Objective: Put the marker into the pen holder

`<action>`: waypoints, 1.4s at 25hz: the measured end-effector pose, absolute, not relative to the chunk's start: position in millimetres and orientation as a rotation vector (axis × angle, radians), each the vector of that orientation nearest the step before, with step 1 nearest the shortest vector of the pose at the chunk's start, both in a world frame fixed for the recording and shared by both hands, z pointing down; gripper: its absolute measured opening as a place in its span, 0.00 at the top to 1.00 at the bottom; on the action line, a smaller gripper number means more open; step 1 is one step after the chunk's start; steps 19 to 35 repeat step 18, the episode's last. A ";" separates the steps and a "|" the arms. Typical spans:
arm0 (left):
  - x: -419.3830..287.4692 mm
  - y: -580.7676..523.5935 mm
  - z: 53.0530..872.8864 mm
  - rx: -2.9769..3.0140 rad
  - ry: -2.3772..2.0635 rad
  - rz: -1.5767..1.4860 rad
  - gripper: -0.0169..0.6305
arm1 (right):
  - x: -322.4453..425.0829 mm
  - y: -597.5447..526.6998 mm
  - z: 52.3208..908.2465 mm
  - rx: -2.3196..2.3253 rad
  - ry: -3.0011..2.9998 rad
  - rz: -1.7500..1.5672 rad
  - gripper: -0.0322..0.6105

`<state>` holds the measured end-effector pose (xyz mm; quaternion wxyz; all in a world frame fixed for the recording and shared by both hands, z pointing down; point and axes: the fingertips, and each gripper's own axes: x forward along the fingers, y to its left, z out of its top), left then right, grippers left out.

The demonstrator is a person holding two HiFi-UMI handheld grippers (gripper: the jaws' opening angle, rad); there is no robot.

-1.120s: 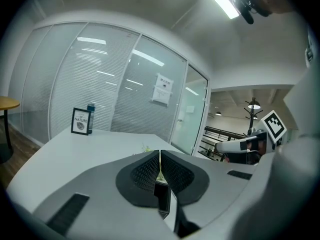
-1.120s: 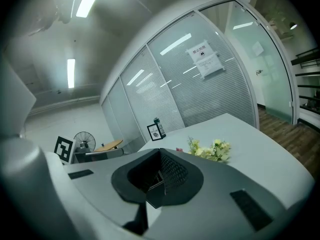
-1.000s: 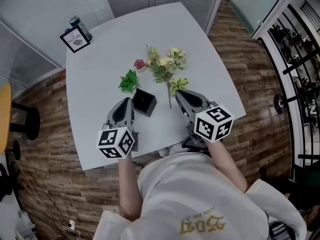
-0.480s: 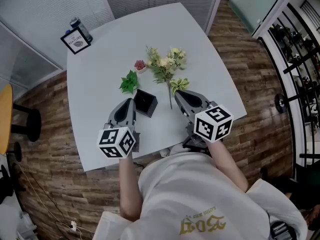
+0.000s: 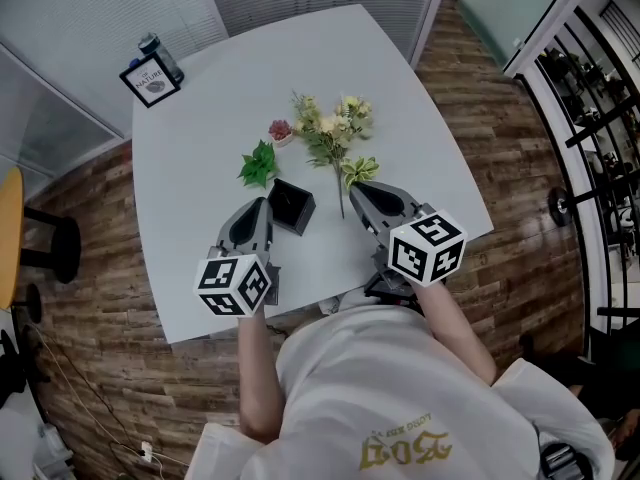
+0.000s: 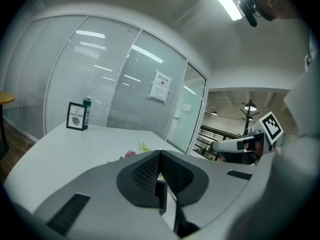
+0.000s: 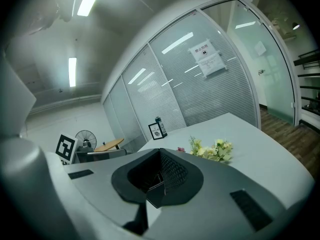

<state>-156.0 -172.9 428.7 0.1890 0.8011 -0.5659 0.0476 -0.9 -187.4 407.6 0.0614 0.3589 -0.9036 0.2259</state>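
Over at eleven o'clock on the table, the small framed card (image 5: 150,78) is the one clear read: "NATURE" in dark capitals, with a short word above it too small to call. From the left gripper view it stands at nine o'clock, same word. The paper notice (image 7: 207,58) on the glass wall carries a red heading and lines of print, none legible. Down at six o'clock, the gold print (image 5: 405,451) on the shirt is upside down and can't be read. The cubes on the left gripper (image 5: 258,206) and right gripper (image 5: 362,190) show square codes, no letters.
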 end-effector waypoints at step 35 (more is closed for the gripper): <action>-163.4 -177.4 433.2 2.235 -1.577 0.125 0.95 | -4.1 -192.2 412.5 1.085 -2.723 0.722 0.92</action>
